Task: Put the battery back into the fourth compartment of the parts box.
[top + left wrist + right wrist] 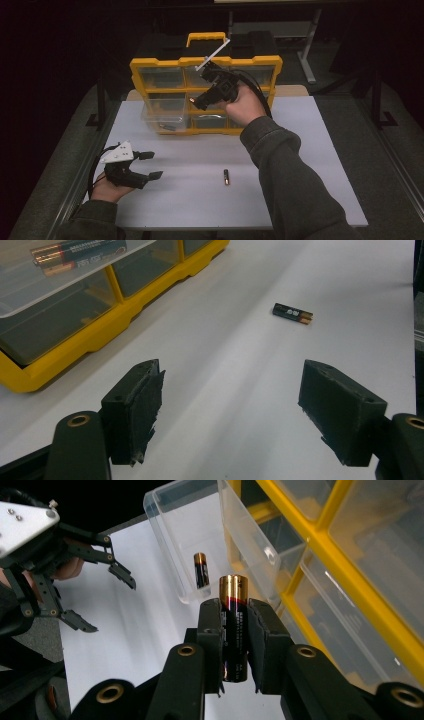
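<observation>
At the white tabletop [300, 150], the left claw [150, 165] rests spread wide and empty, well left of the yellow plastic organiser case [160, 64]. A spare black-and-copper battery [226, 177] lies loose in front of the case. The right claw [234, 630] grips a second black-and-gold battery [234, 620] upright, raised before the case, just short of the pulled-out clear plastic drawer [172, 540] that already holds a battery [201, 570]. Done well, the drop likely calls for centring over the drawer's open mouth, lowering inside its walls, then parting the jaws gently.
</observation>
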Demonstrator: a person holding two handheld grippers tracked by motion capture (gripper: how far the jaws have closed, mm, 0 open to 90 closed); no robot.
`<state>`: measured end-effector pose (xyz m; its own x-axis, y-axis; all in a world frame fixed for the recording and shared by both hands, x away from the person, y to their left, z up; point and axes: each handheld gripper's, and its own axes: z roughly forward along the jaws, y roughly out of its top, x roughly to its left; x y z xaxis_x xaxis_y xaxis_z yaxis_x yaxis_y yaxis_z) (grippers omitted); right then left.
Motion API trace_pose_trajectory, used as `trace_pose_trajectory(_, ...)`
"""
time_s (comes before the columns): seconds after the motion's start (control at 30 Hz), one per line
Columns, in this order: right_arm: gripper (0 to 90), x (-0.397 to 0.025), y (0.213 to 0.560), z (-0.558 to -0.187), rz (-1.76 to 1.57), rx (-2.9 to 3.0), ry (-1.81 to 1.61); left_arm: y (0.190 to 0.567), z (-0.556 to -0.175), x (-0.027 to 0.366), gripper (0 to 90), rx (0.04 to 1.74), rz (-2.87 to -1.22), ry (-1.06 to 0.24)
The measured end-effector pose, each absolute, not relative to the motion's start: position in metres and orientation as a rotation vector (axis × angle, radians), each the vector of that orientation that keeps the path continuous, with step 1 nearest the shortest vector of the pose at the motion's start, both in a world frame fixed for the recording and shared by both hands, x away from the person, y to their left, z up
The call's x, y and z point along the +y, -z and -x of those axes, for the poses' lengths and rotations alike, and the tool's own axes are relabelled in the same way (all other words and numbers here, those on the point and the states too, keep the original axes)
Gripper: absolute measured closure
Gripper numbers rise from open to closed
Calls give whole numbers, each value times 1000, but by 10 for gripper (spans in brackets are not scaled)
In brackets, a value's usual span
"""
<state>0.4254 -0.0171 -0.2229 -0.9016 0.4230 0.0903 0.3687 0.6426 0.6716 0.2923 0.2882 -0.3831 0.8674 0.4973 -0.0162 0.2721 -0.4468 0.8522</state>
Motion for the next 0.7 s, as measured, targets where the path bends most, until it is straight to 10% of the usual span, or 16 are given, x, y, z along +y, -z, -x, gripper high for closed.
trace_pose_trajectory(0.7,760,18,210,-433,-629,2800,-1123,382,-294,291,247,539,-2090,-302)
